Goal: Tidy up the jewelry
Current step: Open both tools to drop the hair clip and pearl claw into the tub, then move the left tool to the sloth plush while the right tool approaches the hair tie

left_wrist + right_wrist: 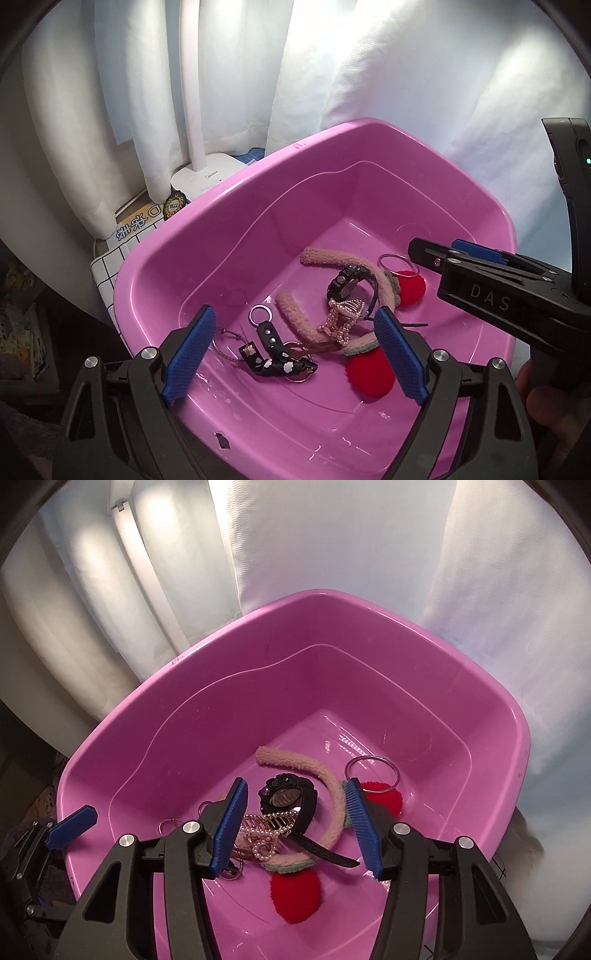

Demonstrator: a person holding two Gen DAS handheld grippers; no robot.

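White curtains (pixel 229 74) behind, pink tub (pixel 207 236) holding black watch (pixel 288 797), pearl clip (pixel 266 827), fuzzy headband (pixel 332 786), both below left hand-held gripper (pixel 295 354) and right hand-held gripper (pixel 299 827), jaws spread, empty

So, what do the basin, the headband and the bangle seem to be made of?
Basin: glossy pink plastic, probably; smooth walls with bright reflections. Headband: pink plush fabric, with a fuzzy matte surface and red pompoms. Bangle: thin, shiny and silvery, likely metal, though the look leaves it open.
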